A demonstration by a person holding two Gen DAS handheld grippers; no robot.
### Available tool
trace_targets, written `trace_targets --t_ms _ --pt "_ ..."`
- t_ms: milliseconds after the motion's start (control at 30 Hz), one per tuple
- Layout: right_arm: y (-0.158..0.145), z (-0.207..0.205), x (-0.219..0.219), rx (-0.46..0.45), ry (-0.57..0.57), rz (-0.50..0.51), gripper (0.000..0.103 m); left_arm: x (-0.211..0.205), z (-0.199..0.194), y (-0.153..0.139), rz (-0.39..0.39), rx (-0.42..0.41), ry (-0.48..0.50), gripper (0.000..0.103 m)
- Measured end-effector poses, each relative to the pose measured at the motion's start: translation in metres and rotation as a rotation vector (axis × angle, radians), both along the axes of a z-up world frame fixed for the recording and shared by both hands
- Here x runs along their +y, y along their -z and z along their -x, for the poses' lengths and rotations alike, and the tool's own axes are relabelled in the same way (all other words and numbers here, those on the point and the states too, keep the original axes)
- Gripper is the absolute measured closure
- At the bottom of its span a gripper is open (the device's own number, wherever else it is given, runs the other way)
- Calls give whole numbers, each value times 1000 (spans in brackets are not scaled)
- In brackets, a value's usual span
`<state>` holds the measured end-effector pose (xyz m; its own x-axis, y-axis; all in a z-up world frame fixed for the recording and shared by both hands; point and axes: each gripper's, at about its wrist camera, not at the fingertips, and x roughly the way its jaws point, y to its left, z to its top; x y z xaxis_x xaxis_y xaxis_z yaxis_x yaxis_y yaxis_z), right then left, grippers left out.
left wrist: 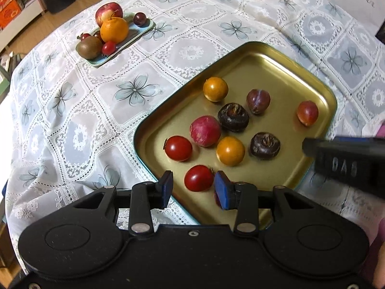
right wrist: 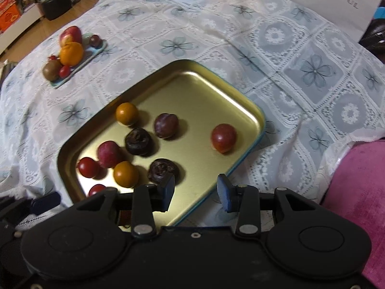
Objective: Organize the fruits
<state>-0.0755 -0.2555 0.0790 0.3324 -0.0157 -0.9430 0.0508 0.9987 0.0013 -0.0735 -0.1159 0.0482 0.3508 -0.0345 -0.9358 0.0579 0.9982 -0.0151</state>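
White lace tablecloth (left wrist: 72,110) with grey-blue flowers covers the whole table, and behind it a wooden floor and some shelves are visible. On the cloth lies a golden metal tray (left wrist: 276,62) with small fruits spread over it: two red cherry tomatoes, two orange cherry tomatoes, a pink-red round fruit, two plums and two dark water chestnuts. Far from it, at the other side of the table, a small light green plate (left wrist: 144,30) already holds an apple (left wrist: 108,12), an orange (left wrist: 114,29), a kiwi (left wrist: 88,47) and a few small red and dark fruits.

The left gripper (left wrist: 192,187) hangs low over the near edge of the tray with its jaws apart and nothing between them. One red cherry tomato (left wrist: 198,178) sits just in front of the gap, nearly between the blue pads (left wrist: 222,190). The right gripper (right wrist: 196,191) is also spread and empty, above the near right edge of the tray, with a water chestnut (right wrist: 162,174) just beside its left finger.

I judge that the step in hand is the approach for picking this tomato. The next move calls for a little advance so the tomato stands fully between the pads, then a gentle closing, because the skin is smooth and soft and it could roll on the metal.
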Motion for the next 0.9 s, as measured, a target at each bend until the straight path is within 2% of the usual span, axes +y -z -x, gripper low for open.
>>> trace_targets --t_ms 367,900 --pt "-2 1 5 -1 -26 -31 62 2 -12 5 11 19 -39 54" --pt "5 -2 9 20 -37 -15 62 6 -16 11 27 33 -45 54"
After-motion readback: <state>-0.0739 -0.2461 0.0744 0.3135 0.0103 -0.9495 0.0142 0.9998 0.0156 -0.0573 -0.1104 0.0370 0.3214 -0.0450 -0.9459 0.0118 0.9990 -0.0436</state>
